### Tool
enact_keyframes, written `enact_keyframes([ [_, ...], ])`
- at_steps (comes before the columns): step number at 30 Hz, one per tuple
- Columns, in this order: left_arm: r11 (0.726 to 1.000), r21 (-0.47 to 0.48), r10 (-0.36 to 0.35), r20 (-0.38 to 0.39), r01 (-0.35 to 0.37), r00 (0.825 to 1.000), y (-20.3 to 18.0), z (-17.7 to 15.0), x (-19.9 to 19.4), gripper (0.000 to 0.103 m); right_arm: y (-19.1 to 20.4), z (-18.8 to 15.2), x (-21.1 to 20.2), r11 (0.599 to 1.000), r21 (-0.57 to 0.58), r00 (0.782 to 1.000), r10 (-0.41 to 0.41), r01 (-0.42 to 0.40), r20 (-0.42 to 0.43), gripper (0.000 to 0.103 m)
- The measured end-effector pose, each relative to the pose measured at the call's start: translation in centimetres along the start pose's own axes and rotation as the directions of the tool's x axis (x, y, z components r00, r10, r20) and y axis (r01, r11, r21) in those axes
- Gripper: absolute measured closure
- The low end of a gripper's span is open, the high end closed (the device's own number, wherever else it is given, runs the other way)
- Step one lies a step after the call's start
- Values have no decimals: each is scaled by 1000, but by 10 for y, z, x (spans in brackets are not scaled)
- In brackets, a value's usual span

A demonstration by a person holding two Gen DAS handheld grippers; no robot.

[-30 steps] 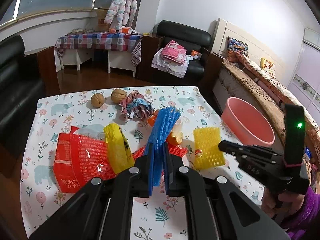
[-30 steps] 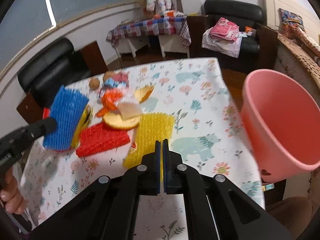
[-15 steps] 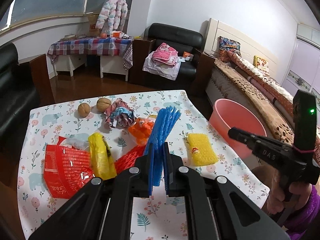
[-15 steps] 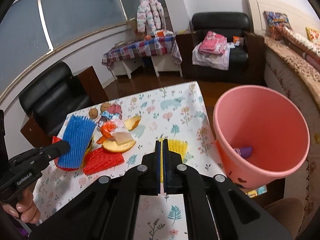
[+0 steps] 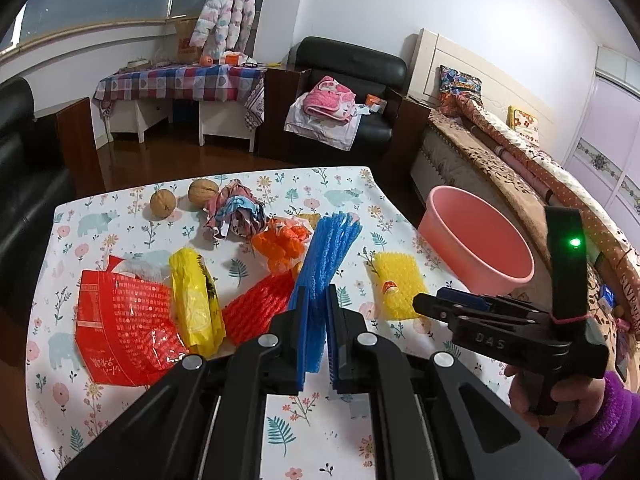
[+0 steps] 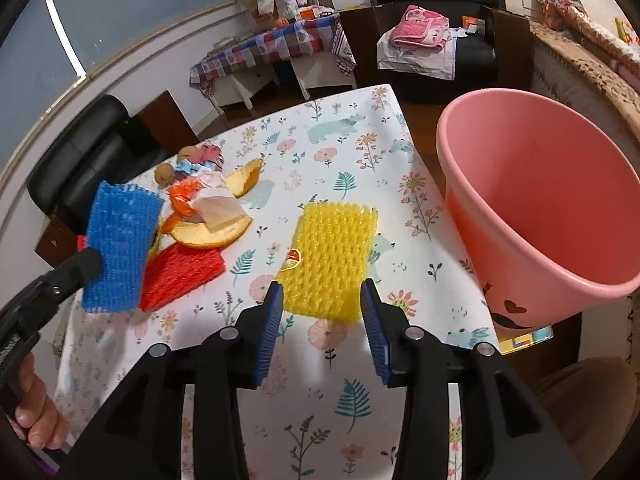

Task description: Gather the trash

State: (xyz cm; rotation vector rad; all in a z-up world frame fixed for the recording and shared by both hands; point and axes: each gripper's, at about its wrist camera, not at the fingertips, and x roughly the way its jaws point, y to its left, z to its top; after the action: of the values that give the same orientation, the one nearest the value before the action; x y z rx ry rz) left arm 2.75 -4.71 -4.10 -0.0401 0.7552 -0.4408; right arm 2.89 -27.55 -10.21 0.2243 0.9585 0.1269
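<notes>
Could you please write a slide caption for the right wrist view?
Open right gripper approaches a yellow foam fruit net on the floral tablecloth, beside the pink bucket.

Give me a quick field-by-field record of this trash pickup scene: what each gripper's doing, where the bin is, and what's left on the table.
left gripper: shut on blue foam net, held above table
right gripper: open, jaws either side of near edge of yellow foam net
bin: pink, beside table's right edge
table: floral cloth
still on table: red foam net, orange peels, two walnuts, red bag, yellow bag
</notes>
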Motion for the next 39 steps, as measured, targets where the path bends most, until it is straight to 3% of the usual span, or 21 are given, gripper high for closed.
enact_keyframes([
  [7, 1000, -12, -8, 0, 8, 1000, 5, 0, 0, 96, 14, -4, 7, 992, -103, 997, -75, 75, 1, 64],
  [9, 1000, -14, -9, 1, 9, 1000, 5, 0, -1, 96, 14, -5, 8, 990, -113, 996, -88, 87, -4, 84],
  [14, 1000, -13, -8, 3, 8, 1000, 5, 1, -2, 96, 9, -4, -1, 993, -95, 997, -73, 75, 24, 99],
  [27, 1000, 9, -14, 24, 14, 1000, -16, 14, -6, 96, -3, 10, -52, 999, -49, 983, -8, 17, 184, 100],
  [39, 991, 93, -97, 45, 92, 994, -66, 37, -2, 96, -49, 22, -86, 996, 79, 952, -69, 47, 297, 100],
])
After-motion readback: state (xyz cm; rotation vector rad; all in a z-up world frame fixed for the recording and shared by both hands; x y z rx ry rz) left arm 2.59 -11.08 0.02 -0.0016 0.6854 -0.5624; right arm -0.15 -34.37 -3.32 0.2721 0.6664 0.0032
